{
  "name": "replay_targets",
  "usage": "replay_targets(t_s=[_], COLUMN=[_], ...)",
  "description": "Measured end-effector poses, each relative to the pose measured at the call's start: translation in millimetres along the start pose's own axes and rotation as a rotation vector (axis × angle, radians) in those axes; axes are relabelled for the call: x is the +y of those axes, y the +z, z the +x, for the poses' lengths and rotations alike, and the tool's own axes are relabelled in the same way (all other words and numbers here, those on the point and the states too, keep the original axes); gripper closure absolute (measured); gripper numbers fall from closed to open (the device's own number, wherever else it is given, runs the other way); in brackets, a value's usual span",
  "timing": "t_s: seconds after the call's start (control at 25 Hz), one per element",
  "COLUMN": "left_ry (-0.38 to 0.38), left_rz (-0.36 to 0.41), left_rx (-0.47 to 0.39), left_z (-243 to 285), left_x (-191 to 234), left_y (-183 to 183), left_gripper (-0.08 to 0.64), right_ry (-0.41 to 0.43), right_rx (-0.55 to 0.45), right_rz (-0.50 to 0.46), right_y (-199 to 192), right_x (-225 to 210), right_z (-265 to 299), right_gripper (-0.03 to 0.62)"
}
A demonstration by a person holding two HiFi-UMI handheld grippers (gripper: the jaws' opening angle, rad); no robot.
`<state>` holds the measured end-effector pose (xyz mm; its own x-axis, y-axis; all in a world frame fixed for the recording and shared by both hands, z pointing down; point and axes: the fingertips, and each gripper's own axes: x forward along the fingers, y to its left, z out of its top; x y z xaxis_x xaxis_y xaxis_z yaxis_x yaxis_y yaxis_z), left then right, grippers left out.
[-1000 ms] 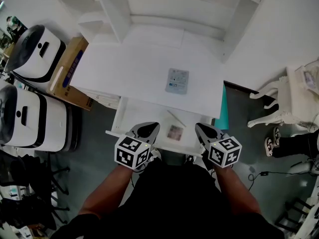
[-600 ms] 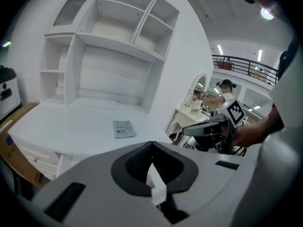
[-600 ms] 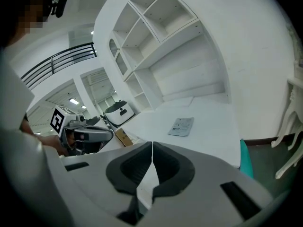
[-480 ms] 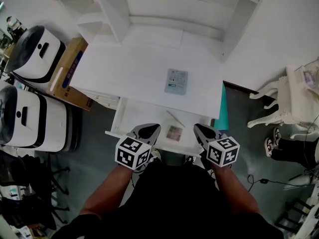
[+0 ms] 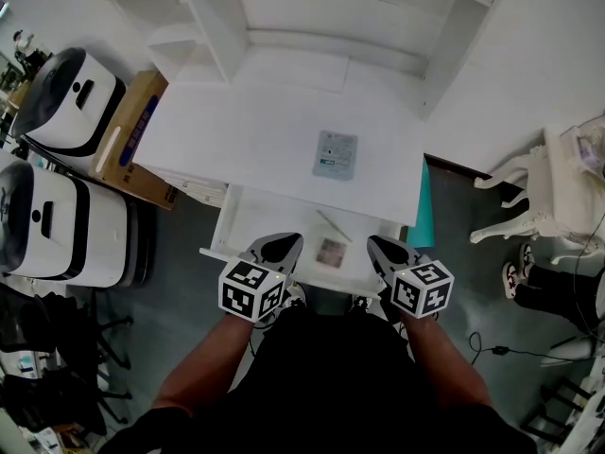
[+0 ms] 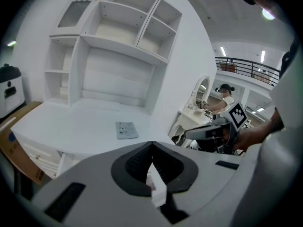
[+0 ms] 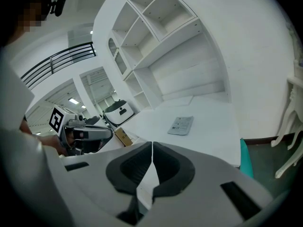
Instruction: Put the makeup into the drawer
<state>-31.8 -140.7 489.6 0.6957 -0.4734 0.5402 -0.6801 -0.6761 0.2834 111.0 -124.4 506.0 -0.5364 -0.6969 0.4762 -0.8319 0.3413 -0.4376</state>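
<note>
The makeup, a flat grey-blue packet (image 5: 336,154), lies on the white desk top (image 5: 236,130); it also shows in the left gripper view (image 6: 126,130) and the right gripper view (image 7: 181,125). Below the desk's front edge the drawer (image 5: 255,218) stands pulled out, with a small patterned square (image 5: 331,252) and a thin stick (image 5: 333,225) inside. My left gripper (image 5: 284,244) and right gripper (image 5: 378,246) hover side by side over the drawer's near edge, well short of the packet. Both are shut and hold nothing, the left's jaws (image 6: 151,143) and the right's (image 7: 152,143) meeting at their tips.
A white shelf hutch (image 5: 312,17) rises at the desk's back. Two white machines (image 5: 66,97) (image 5: 57,220) and a cardboard box (image 5: 132,130) stand to the left. A teal panel (image 5: 423,211) and a white chair (image 5: 539,192) are at the right.
</note>
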Motion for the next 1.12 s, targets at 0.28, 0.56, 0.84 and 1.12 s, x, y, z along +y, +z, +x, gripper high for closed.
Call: replay_targets(t_s=[0.28, 0.56, 0.84, 1.12], left_ry=[0.011, -0.006, 0.027, 0.077], left_rz=[-0.010, -0.056, -0.087, -0.110], left_rx=[0.018, 0.058, 0.083, 0.079], left_z=[0.5, 1.3, -6.6, -19.9], left_x=[0.9, 3.8, 16.3, 35.0], left_y=[-4.8, -21.1, -37.5, -42.4], left_gripper=[0.555, 0.555, 0.555, 0.555], right_ry=[-0.007, -0.006, -0.029, -0.069], right_rx=[0.013, 0.031, 0.138, 0.211], right_rz=[-0.011, -0.133, -0.341, -0.550], right_y=[-3.6, -15.4, -22.3, -6.0], right_x=[-2.0, -3.8, -14.3, -31.0], right_z=[1.2, 20.5, 74.6, 137.6], right_gripper=[0.563, 0.561, 0.556, 0.479])
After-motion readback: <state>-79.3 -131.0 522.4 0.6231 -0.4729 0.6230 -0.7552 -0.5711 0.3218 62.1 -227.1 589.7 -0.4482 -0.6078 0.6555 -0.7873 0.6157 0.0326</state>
